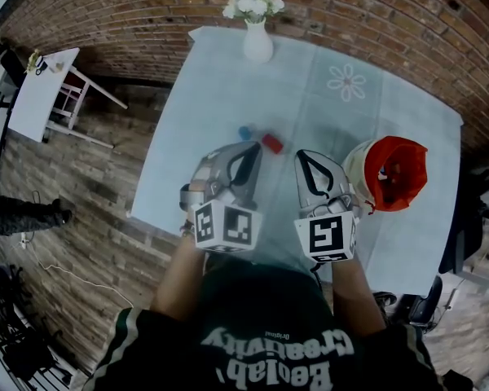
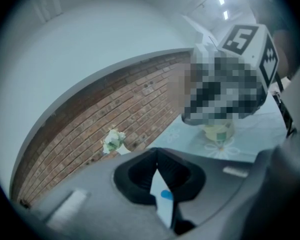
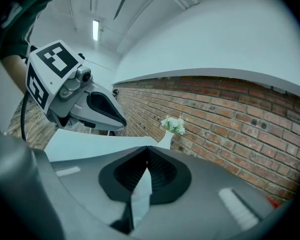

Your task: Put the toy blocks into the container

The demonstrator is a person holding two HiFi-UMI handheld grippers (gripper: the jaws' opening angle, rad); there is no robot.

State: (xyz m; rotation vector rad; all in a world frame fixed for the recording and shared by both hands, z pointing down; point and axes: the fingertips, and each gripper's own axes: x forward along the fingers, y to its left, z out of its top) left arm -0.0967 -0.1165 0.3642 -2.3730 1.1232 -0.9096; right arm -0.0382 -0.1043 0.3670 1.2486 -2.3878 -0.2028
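The pale blue worktop (image 1: 228, 80) fills the middle of the head view, with a brick wall along its far end. On its right side stands the container (image 1: 395, 172) (red inside, pale outside), its mouth open toward the camera.

Over the near edge the left hand-held gripper (image 1: 253, 147) and the right hand-held gripper (image 1: 303, 155) are held side by side, both pointing toward the far end. Each has its jaws together at the tips, with nothing clamped between them.

A white vase (image 1: 257, 41) of white flowers stands at the far edge.

The red block (image 1: 272, 143) lies on the cloth just past the left tips. The blue block (image 1: 244, 133) lies near it, to its left and slightly farther away. Both blocks are well apart from the container.
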